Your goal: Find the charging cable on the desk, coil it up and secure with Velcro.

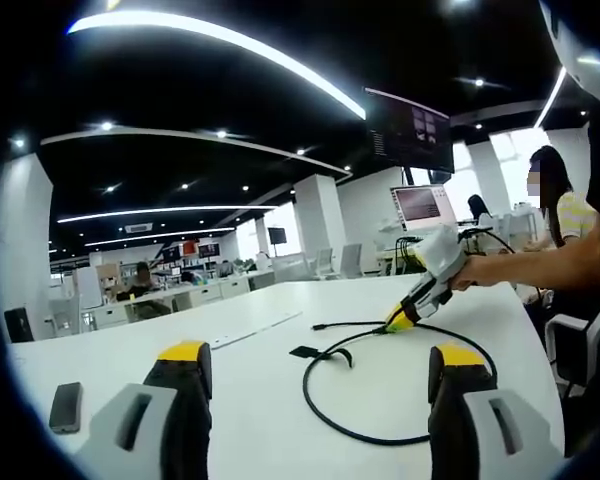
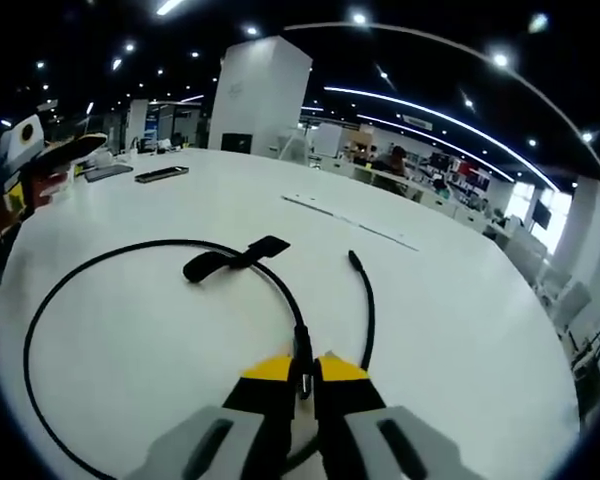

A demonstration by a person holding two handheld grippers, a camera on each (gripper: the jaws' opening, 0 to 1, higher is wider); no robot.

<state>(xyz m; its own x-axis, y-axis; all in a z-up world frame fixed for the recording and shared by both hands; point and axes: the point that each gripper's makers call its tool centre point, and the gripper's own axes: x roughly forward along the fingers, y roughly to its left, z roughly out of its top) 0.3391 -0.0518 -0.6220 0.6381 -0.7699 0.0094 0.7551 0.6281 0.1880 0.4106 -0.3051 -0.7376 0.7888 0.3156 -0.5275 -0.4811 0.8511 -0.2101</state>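
Charging cable [image 2: 160, 245] lies on the white desk [image 2: 450, 300] in one big loose loop, black, with a Velcro strap [image 2: 235, 258] attached partway along the far arc. Free plug end [image 2: 354, 258] points away from the right gripper, its short tail running roughly parallel to the jaw line.

Right gripper [image 2: 302, 368] is clenched on the charging cable: yellow tips pinch the cord right where the loop crosses back on itself. In the left gripper view that same right gripper [image 1: 401, 320] shows at the far side of the loop [image 1: 380, 400], tips down on the cord, held by a person's hand [image 1: 462, 272].

Left gripper [image 1: 320, 365] is released, jaws wide apart, hovering above the desk at the near side of the loop, touching nothing. Near arc of the cord runs between and just ahead of its jaws (so it is the free hand for the next gather).

Key relation: the loop spreads out to the left of the right gripper's grip point, and the left gripper faces it from the opposite side. Judgement: the loop is far too wide, coiling barely begun, strap not yet wrapped. The left gripper likely needs to pick up the near arc and bring it toward the pinch point.

A dark flat device [image 1: 66, 406] lies well apart near the desk edge.
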